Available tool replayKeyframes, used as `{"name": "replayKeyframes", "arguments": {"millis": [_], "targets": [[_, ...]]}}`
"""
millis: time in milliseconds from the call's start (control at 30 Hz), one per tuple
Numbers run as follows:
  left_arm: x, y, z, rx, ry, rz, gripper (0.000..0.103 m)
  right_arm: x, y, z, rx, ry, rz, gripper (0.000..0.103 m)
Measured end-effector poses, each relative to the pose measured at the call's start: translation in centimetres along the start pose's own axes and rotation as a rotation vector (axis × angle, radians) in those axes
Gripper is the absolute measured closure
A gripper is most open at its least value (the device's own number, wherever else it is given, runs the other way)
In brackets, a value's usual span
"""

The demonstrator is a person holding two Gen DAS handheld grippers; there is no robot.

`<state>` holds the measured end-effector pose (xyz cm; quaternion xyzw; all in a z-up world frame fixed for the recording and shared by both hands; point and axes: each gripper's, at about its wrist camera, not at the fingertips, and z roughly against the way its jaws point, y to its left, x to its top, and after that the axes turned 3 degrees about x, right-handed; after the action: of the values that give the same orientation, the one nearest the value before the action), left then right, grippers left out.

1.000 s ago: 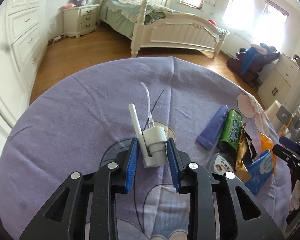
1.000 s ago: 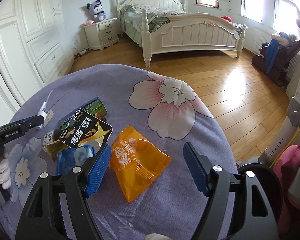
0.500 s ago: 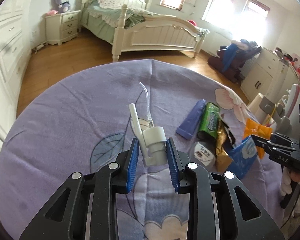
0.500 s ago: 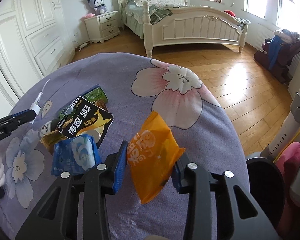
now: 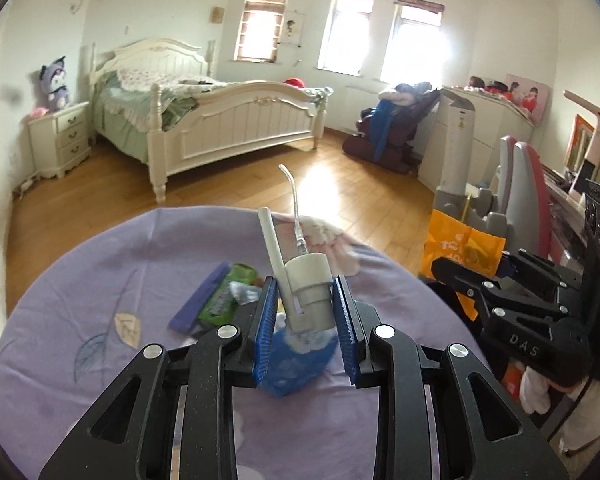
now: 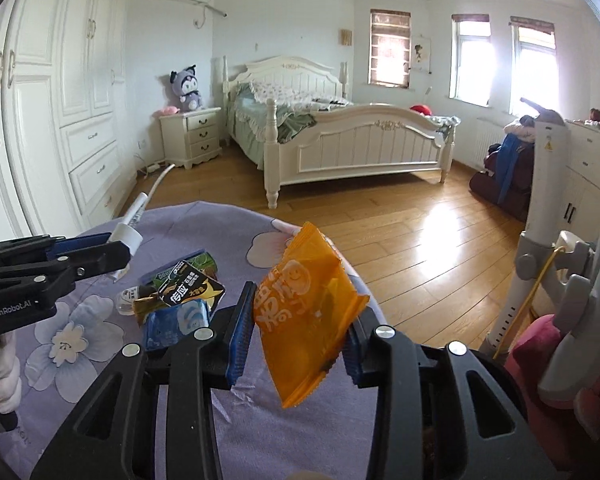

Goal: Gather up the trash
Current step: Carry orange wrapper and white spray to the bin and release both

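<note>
Wrappers (image 5: 224, 300) partly hidden behind claw (image 5: 305, 322).

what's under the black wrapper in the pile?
The black wrapper lies over a green packet, a gold wrapper and the top edge of the blue packet. Whatever else it covers is hidden.

Pump head (image 5: 309, 295): white plastic, thin curved tube on top and a straight spout beside it, upright and slightly tilted, clamped between the left tool's (image 5: 305, 322) blue pads, lifted above the bench.
Orange wrapper (image 6: 306, 304): crinkled, printed, hanging tilted between the right tool's (image 6: 296, 334) pads, off the bench.
Blue packet (image 6: 176, 324): lying flat on the purple cloth.
Black wrapper (image 6: 192, 290): partly over the green packet (image 6: 204, 261).
Purple strip (image 5: 200, 300): flat, just beside the green packet.
</note>
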<state>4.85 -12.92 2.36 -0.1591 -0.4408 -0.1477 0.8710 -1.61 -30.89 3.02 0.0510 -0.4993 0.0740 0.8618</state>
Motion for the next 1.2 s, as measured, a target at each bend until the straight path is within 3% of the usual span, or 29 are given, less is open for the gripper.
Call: {"name": "replayKeyframes", "arguments": {"millis": [333, 633, 833, 1200], "targets": [[-0.1, -10.0, -2.4, -0.152, 0.019, -0.100, 0.074, -2.9, -6.1, 4.8, -0.255, -0.079, -0.055, 0.066], [-1.3, -16.0, -6.0, -0.274, 0.087, -0.171, 0.074, -6.9, -11.3, 6.2, -0.464, -0.026, -0.040, 0.065], [-2.5, -18.2, -8.5, -0.316, 0.151, -0.179, 0.074, -8.7, -12.1, 5.5, -0.526, 0.017, 0.016, 0.065], [-3.7, -20.5, -11.6, -0.345, 0.225, -0.184, 0.074, -10.2, -13.5, 4.6, -0.536, 0.077, 0.011, 0.065]]}}
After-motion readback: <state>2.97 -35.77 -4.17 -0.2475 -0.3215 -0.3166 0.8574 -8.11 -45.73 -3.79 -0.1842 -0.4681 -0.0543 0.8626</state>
